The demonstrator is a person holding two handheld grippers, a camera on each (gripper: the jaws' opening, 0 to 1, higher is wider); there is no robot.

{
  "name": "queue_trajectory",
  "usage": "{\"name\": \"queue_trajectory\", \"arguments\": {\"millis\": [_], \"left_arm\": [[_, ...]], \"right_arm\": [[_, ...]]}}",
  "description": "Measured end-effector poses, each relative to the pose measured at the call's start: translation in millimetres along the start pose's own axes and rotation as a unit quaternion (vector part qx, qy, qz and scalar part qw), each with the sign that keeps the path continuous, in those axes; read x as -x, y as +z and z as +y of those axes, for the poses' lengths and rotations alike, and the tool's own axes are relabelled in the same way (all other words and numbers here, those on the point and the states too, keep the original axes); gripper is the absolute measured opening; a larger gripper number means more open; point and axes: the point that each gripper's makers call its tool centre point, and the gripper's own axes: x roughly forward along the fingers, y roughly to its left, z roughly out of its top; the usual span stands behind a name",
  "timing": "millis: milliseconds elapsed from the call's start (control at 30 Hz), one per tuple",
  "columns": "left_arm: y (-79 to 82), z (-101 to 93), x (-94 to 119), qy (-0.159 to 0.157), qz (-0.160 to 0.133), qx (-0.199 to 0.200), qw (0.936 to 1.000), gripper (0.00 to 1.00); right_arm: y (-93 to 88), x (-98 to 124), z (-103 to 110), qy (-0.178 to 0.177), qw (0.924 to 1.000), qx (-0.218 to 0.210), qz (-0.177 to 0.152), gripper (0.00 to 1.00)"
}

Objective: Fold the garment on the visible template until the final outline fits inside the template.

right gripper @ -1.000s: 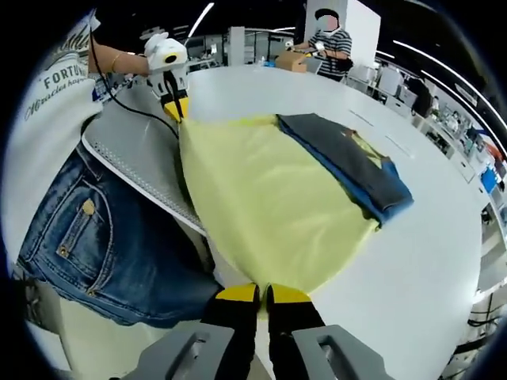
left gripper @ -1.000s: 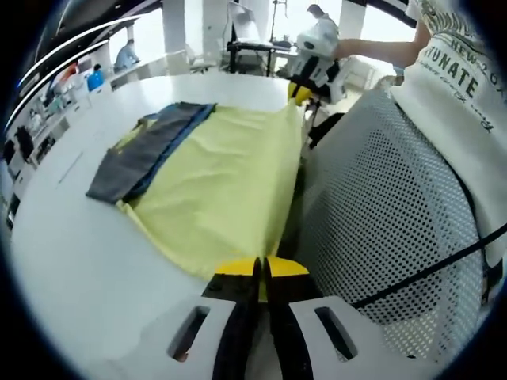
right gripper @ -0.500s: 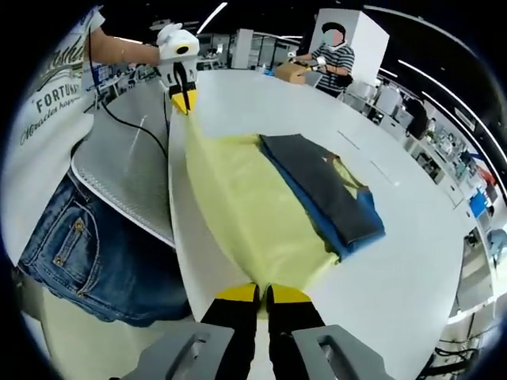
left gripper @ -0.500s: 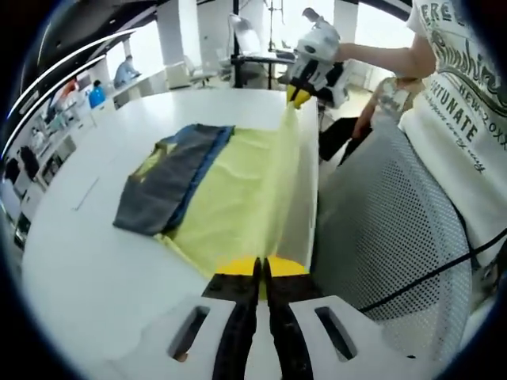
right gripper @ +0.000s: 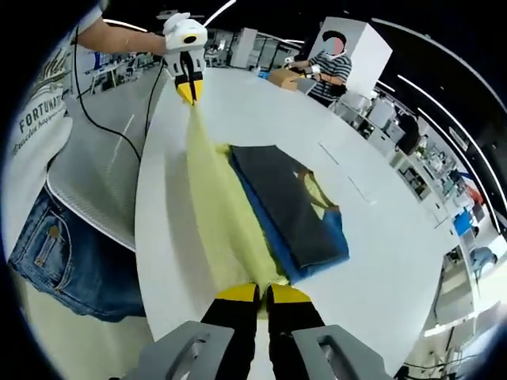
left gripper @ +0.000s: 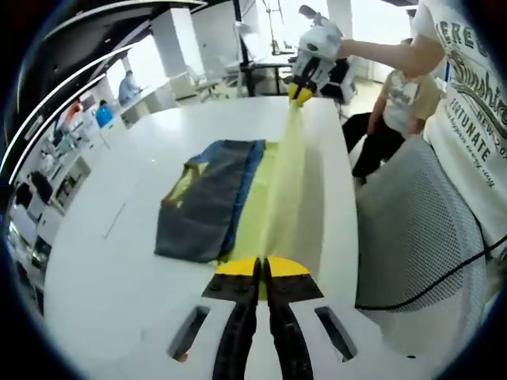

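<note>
Since a second ago the yellow sheet (left gripper: 279, 190) has been drawn up from a broad spread into a narrow taut band, and both grippers have risen over the white table (left gripper: 119, 261). Nothing resembling a container is on the table; the sheet carries the folded dark grey and blue garment (left gripper: 207, 198), which lies on its far half from the person, seen in the right gripper view as a dark rectangle (right gripper: 291, 212) beside the lifted yellow edge (right gripper: 218, 206).

In its own view the left gripper (left gripper: 262, 267) has its yellow-tipped jaws pressed together on one corner of the sheet; the right gripper (left gripper: 301, 93) pinches the opposite corner. In its own view the right gripper (right gripper: 262, 294) is likewise clamped on the cloth, with the left gripper (right gripper: 188, 89) at the far end. A small yellowish patch on the garment may be a print.
</note>
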Motion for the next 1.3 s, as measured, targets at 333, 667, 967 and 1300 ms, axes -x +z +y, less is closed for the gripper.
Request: {"name": "queue_trajectory", "arguments": {"millis": [333, 667, 967, 1300], "left_arm": [[11.2, 35.2, -2.1, 0.019, -0.002, -0.012, 0.9998, 0.0], [27.3, 74.3, -6.2, 0.048, -0.008, -0.019, 0.9986, 0.0], [33.6, 107.7, -12.9, 0.069, -0.007, -0.022, 0.9974, 0.0], [36.9, 137.7, -20.1, 0.099, -0.008, -0.009, 0.995, 0.0]], "right_arm": [[12.9, -6.1, -31.2, -0.024, 0.9996, 0.011, -0.006, 0.0], [20.8, -15.8, -66.0, -0.066, 0.9978, -0.003, -0.007, 0.0], [29.5, -23.5, -95.2, -0.1, 0.995, 0.003, -0.007, 0.0], [35.8, -37.7, -126.3, -0.132, 0.9912, 0.013, -0.003, 0.0]]}}
